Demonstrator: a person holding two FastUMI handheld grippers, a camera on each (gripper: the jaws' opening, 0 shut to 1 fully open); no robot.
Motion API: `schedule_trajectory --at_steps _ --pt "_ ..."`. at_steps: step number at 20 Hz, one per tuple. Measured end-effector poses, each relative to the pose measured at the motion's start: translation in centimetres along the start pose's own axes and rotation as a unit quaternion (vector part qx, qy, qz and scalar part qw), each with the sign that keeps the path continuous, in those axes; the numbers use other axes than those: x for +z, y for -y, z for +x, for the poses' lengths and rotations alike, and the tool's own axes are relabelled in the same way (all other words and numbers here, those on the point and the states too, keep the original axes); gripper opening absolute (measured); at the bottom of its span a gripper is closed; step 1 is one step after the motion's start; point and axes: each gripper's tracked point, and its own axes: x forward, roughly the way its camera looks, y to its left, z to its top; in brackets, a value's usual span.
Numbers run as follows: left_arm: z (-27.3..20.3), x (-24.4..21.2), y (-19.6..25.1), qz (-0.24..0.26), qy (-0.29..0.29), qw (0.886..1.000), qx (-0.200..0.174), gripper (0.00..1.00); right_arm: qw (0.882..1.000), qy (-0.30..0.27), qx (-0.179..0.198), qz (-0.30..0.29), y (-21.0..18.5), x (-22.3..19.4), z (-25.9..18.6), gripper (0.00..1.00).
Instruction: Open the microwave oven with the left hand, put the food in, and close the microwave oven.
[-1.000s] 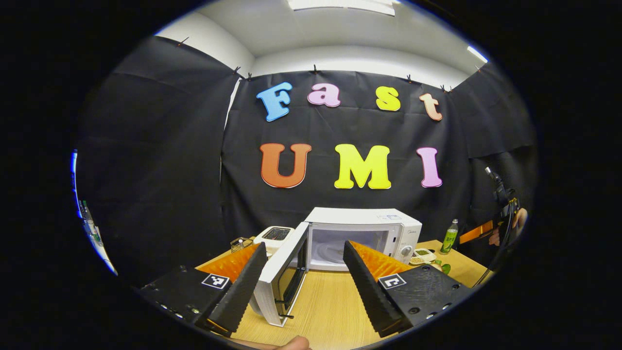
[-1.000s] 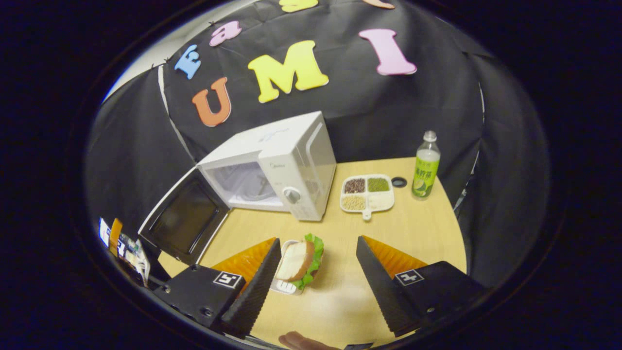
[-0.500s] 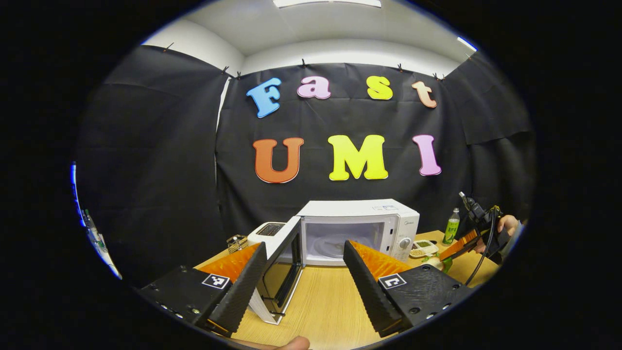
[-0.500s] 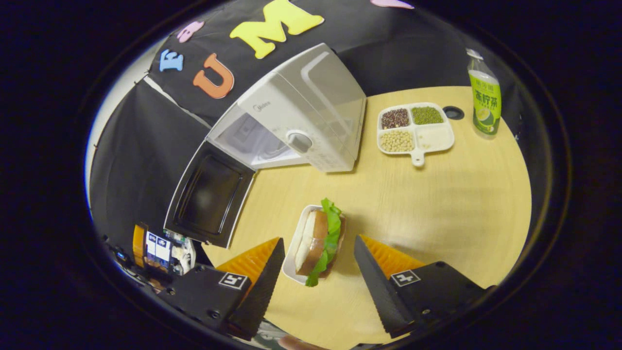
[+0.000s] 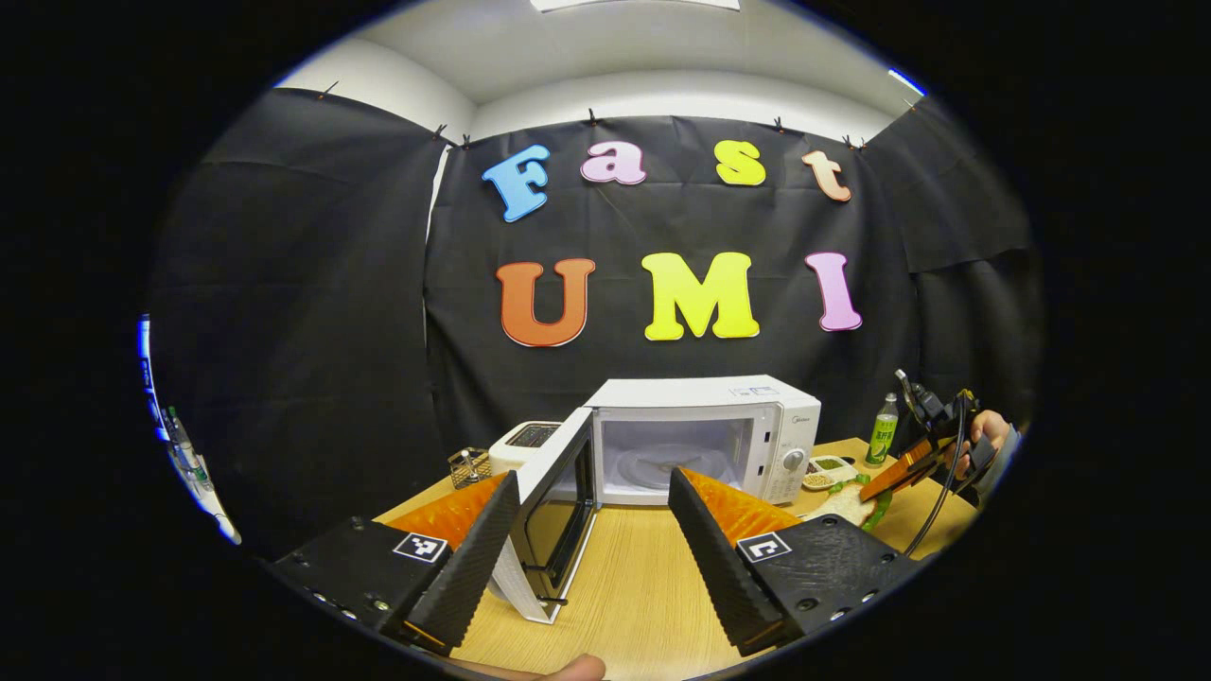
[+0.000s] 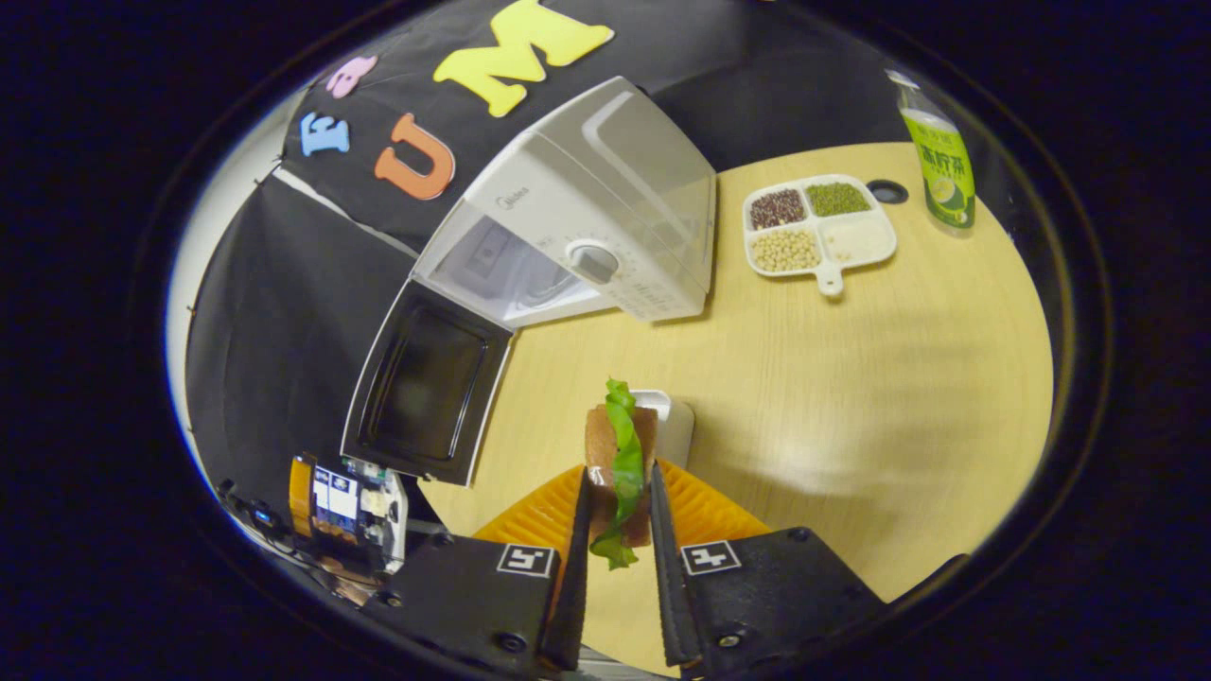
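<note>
1. While the microwave oven is sitting on the counter with its door swung wide open, the left claw is hovering in front of it, fingers spread wide and holding nothing.
2. In the right gripper view, the right claw is closing narrow on the sandwich, both fingers pressing its bread sides, lettuce hanging out between them.
3. The sandwich is sitting just beside a small white dish, in front of the oven and near the open door; whether it is touching the dish I cannot tell.
4. The oven's cavity is showing its glass turntable.
5. To the oven's right, a divided tray of beans is lying on the counter, with a green bottle standing near it.
6. In the left gripper view, a toaster is standing behind the door, and a person's hand is gripping the other claw at far right.
</note>
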Motion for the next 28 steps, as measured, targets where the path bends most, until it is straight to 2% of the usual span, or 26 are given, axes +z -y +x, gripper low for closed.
schedule_trajectory --at_steps 2,3,5,6,7,8,9,10,11,12,14,15,16,17,19,23,26,27,28 --pt "-0.1 -0.1 -0.4 0.0 0.004 1.0 -0.002 0.84 0.998 0.02 -0.014 -0.05 -1.8 -0.1 -1.2 0.27" --pt "-0.1 -0.1 -0.9 0.002 0.005 1.0 0.001 0.84 0.997 0.028 -0.021 -0.071 -2.7 -0.1 -1.7 0.35" --pt "-0.2 -0.1 -1.5 0.003 0.008 1.0 0.001 0.84 0.992 0.044 -0.039 -0.108 -4.5 -0.5 -2.5 0.34" --pt "-0.3 0.0 -1.8 0.0 0.01 1.0 -0.001 0.84 0.988 0.052 -0.053 -0.132 -5.4 -0.7 -2.7 0.24" --pt "-0.6 0.1 -2.0 -0.002 0.013 1.0 -0.004 0.84 0.983 0.061 -0.068 -0.158 -6.2 -0.8 -2.9 0.31" --pt "-0.8 0.1 -2.3 -0.005 0.016 1.0 -0.006 0.84 0.976 0.071 -0.087 -0.185 -7.0 -1.0 -3.0 0.23" --pt "-0.8 0.1 -2.8 -0.007 0.019 1.0 -0.008 0.84 0.969 0.08 -0.103 -0.212 -7.8 -1.1 -2.9 0.31" --pt "-1.0 0.2 -3.1 -0.008 0.023 1.0 -0.01 0.95 0.961 0.087 -0.119 -0.235 -8.7 -1.3 -2.8 0.24" --pt "-1.1 0.1 -3.5 -0.009 0.025 1.0 -0.012 0.95 0.953 0.093 -0.132 -0.258 -9.7 -1.5 -2.5 0.24" --pt "-1.2 -0.1 -3.9 -0.009 0.027 1.0 -0.011 0.95 0.944 0.099 -0.144 -0.28 -10.6 -1.7 -2.2 0.31" --pt "-1.5 -0.3 -5.7 0.003 0.035 0.999 0.005 0.95 0.93 0.117 -0.17 -0.305 -12.2 -1.4 -0.9 0.31" --pt "-1.7 -0.8 -6.3 0.008 0.033 0.999 0.012 0.95 0.922 0.127 -0.178 -0.32 -13.1 -0.9 -0.1 0.23" --pt "-1.9 -1.1 -6.8 0.012 0.033 0.999 0.015 0.95 0.916 0.137 -0.185 -0.328 -14.0 -0.6 0.8 0.23" --pt "-2.1 -1.1 -7.1 0.014 0.035 0.999 0.015 0.95 0.911 0.149 -0.188 -0.335 -15.0 0.0 1.8 0.31" --pt "-2.5 -1.6 -7.9 0.017 0.034 0.999 0.013 0.95 0.903 0.169 -0.193 -0.345 -16.7 0.8 4.2 0.31" --pt "-3.3 -2.5 -9.8 0.019 0.038 0.999 0.029 0.95 0.901 0.218 -0.186 -0.325 -19.5 3.5 9.3 0.31" --pt "-3.4 -3.8 -10.2 0.008 0.027 0.999 0.027 0.95 0.897 0.257 -0.199 -0.299 -20.0 6.0 12.6 0.31" --pt "-3.2 -4.2 -10.3 0.003 0.023 0.999 0.025 0.95 0.894 0.277 -0.205 -0.287 -20.1 7.1 13.4 0.25" --pt "-3.1 -4.6 -10.4 -0.001 0.019 1.0 0.024 0.95 0.89 0.3 -0.211 -0.272 -20.1 8.1 14.0 0.31"
